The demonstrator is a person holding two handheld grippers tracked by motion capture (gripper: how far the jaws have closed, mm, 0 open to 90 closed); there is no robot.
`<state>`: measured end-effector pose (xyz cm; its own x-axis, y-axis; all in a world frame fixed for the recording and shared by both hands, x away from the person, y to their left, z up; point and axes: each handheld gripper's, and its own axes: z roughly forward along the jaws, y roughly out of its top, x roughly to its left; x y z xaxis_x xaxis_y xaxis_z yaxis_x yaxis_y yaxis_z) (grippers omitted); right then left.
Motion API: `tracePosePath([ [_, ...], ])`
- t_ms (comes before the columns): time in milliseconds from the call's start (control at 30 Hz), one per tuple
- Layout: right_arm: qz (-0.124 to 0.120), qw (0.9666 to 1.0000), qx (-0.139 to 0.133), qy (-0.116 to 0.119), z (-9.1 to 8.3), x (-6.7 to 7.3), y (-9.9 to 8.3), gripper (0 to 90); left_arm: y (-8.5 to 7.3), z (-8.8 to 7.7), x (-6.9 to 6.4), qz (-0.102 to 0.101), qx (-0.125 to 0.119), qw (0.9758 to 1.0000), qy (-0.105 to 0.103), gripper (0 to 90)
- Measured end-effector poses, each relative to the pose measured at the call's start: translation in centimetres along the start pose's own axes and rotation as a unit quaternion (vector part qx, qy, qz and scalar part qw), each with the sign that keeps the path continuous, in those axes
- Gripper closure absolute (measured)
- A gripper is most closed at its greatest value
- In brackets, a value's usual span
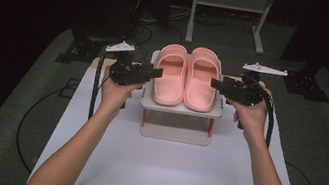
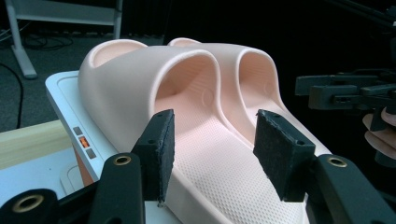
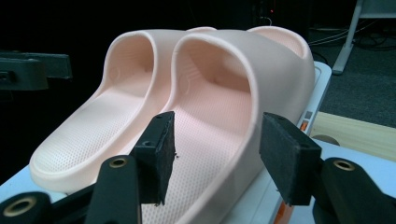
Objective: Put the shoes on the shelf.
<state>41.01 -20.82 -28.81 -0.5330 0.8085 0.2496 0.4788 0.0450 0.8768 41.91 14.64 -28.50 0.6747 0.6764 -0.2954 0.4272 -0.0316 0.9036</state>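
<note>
Two pink slide slippers stand side by side on a small white two-tier rack [image 1: 181, 108] at the middle of the table. My left gripper [image 1: 157, 73] reaches in level from the left, at the outer side of the left slipper [image 1: 171, 73]. In the left gripper view its jaws [image 2: 217, 144] stand open, with that slipper's heel end [image 2: 219, 177] between the pads and gaps on both sides. My right gripper [image 1: 215, 84] mirrors it at the right slipper [image 1: 204, 79]. Its jaws [image 3: 219, 149] are open astride that slipper's outer rim [image 3: 243, 140], not pressing.
The rack has orange posts [image 1: 143, 117] and sits on a white table [image 1: 164, 173] with bare room in front. A wooden board [image 3: 355, 133] lies under the rack. Beyond the table are a metal frame [image 1: 231, 2], black stands [image 1: 306, 83] and floor cables [image 1: 32, 116].
</note>
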Motion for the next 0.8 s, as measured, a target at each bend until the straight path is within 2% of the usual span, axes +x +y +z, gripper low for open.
tracePosePath([
  [167, 0.004, 1.0000, 0.003, 0.002, -0.4, -0.2, -0.3, 44.2, -0.3, -0.3, -0.2, 0.000, -0.003, 1.0000, -0.005, 47.5],
  [800, -0.009, 0.9999, 0.000, 0.009, -1.5, 0.0, -1.3, 42.0, -1.5, -1.5, -0.6, 0.000, -0.008, 0.9997, -0.021, 45.3],
])
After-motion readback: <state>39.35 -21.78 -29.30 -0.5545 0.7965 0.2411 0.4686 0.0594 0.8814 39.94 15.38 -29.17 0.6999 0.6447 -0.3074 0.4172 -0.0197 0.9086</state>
